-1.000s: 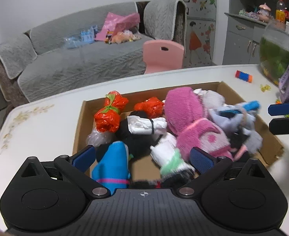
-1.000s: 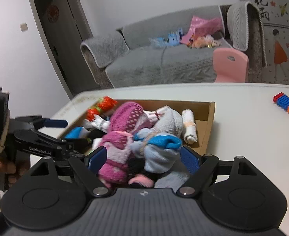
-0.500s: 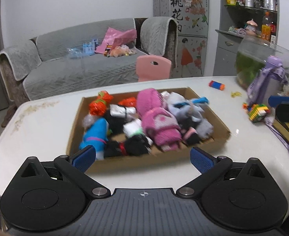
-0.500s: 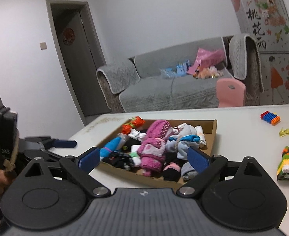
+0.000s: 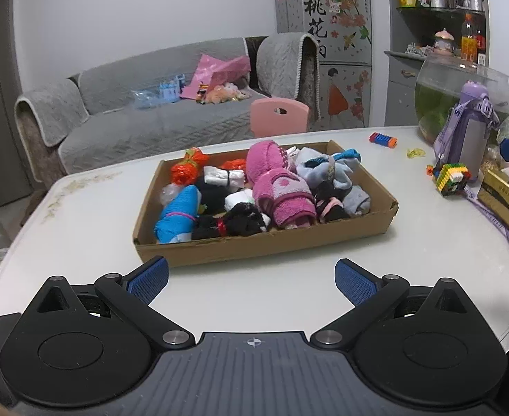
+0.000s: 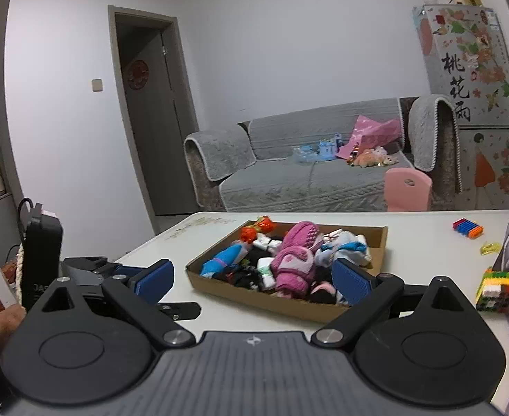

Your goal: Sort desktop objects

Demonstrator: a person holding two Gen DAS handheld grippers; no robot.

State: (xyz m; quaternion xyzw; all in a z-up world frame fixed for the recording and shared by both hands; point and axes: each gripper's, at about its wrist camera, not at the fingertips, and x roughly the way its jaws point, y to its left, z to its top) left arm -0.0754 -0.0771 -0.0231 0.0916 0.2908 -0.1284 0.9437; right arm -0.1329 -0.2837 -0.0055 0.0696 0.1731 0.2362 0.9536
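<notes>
**Operator:** Report the state of both grippers.

**Technician:** Your left gripper (image 5: pixel 251 279) has its jaws spread wide with nothing between them. It hangs over bare table (image 5: pixel 81 235), just short of the near wall of the cardboard box (image 5: pixel 265 248). Your right gripper (image 6: pixel 252 277) is likewise spread wide and holds nothing. From its camera the box (image 6: pixel 254 300) lies ahead, and its right pad (image 6: pixel 351 282) overlaps the box's near right corner in the view. You cannot tell from this view whether the pad touches the cardboard.

**Operator:** Where are the items to sort?

**Technician:** You find the rolled socks inside the box. A pink pair (image 5: pixel 284 196) lies at the centre. A blue roll (image 5: pixel 178 215) lies at the near left corner, and an orange roll (image 5: pixel 185 170) at the far left corner. Black rolls (image 5: pixel 240 222) sit along the near wall, and a pale blue bundle (image 5: pixel 327 170) sits toward the far right.

**Operator:** What else is on the table?

**Technician:** To the right of the box you see a small block model (image 5: pixel 452 178) just in front of a purple bottle (image 5: pixel 466 138). A strip of coloured blocks (image 5: pixel 382 138) lies farther back, and a glass bowl (image 5: pixel 455 93) stands behind the bottle.
</notes>
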